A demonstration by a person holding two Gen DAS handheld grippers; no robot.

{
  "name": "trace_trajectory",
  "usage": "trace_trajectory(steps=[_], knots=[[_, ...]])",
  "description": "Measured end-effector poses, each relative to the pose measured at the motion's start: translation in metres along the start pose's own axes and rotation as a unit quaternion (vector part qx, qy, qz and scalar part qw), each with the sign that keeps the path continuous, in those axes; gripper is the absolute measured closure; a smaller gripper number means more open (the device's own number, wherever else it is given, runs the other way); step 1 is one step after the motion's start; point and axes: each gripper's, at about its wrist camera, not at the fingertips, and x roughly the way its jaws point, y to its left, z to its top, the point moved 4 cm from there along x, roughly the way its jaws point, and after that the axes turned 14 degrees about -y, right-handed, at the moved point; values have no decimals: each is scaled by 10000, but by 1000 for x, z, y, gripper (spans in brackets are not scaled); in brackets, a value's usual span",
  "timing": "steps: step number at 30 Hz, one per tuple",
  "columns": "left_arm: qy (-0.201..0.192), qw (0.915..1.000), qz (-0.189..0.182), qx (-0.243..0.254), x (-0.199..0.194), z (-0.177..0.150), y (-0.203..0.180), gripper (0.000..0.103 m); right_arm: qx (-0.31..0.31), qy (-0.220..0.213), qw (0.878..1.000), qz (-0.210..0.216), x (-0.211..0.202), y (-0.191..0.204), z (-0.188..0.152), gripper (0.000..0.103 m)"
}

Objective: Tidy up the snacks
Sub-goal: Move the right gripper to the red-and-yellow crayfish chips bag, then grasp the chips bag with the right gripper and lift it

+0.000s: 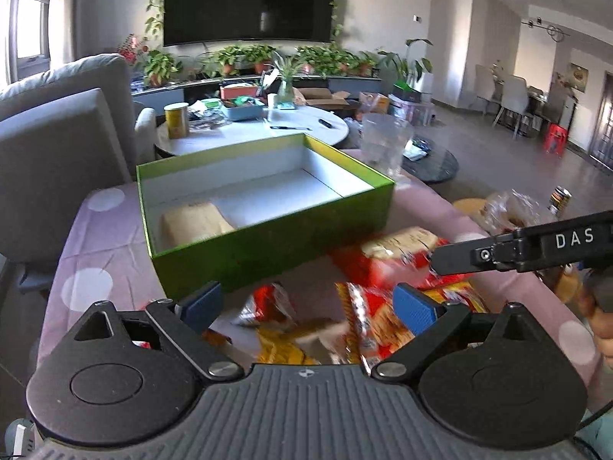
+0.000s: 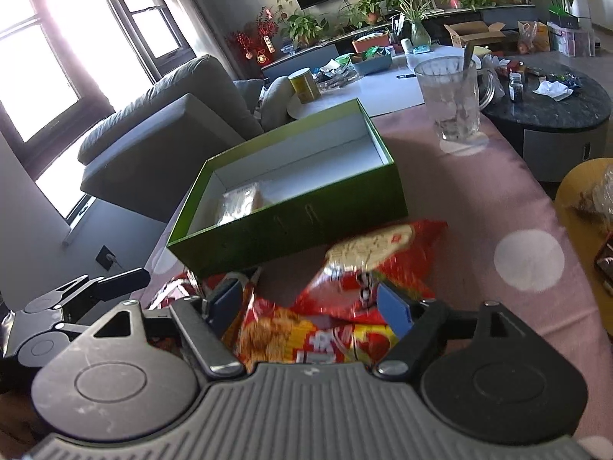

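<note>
Pink spotted cloth is covering the table (image 1: 95,253) where I am working, with a green box (image 1: 268,245) sitting open and one pale packet (image 1: 193,224) already lying inside. Loose snack packets (image 2: 306,329) are piling just in front of it. I am hovering my left gripper (image 1: 306,304) and right gripper (image 2: 312,301) over them, both spread wide and gripping nothing. I judge the next move is lowering onto one packet and closing.
</note>
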Motion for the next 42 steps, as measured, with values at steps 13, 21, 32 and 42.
trace_trajectory(steps=[13,21,32,42], knots=[[209,9989,-326,282,-2,-15,-30,5,231,31,9996,-133,-25,-16,-23,23],[371,9974,-463,397,5,-20,-42,5,524,175,9984,-156,-26,-27,-30,23],[671,9954,-653,220,20,-30,-45,5,741,540,9958,9,-12,-25,-41,22],[437,9950,-813,370,9,-24,-53,11,172,398,9991,1,-13,-2,-41,23]])
